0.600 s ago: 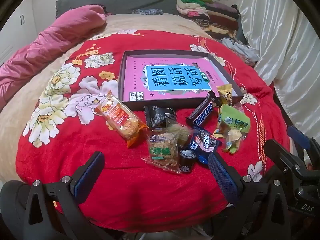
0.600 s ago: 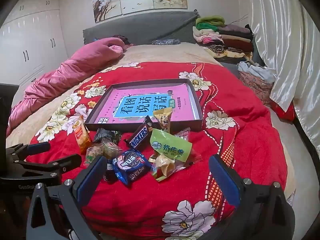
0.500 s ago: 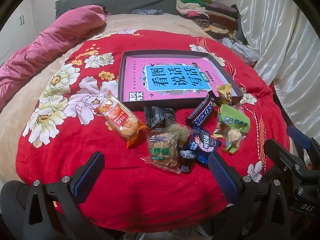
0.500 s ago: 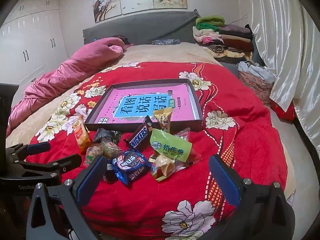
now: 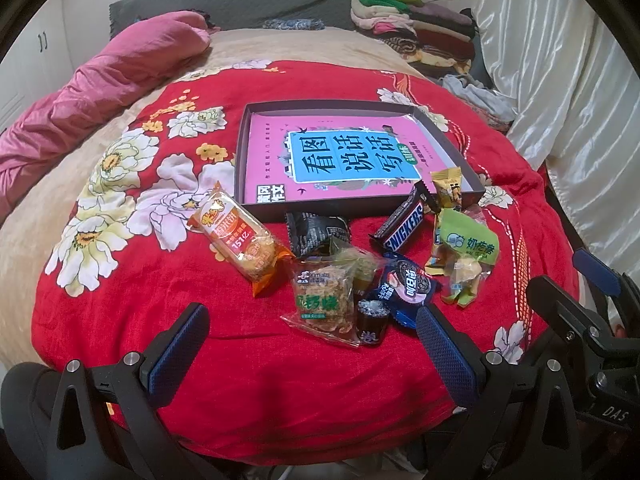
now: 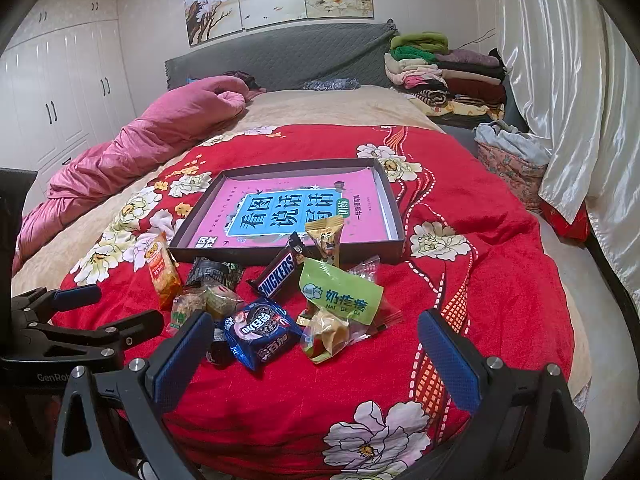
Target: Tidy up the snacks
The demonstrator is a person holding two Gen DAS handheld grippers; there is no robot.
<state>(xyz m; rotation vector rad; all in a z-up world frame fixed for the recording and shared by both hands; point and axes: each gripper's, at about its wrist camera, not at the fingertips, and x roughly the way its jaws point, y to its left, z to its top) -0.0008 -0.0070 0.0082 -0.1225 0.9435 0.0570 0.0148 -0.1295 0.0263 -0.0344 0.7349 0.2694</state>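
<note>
On the red floral blanket (image 5: 132,320), the snack pile (image 5: 372,264) lies just in front of the empty-looking tray (image 5: 452,136). Both the left gripper (image 5: 312,356) and right gripper (image 6: 316,356) hover with fingers wide apart, holding nothing. Overlapping slippery wrappers could drag 2 at once, and the soft bedding may tip the tray.

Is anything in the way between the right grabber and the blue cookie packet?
Nothing visible blocks it. The open right gripper hangs just short of the shiny blue cookie packet, with only the red flowered blanket below. A clear green-labelled candy bag crowds the packet's right side.
</note>
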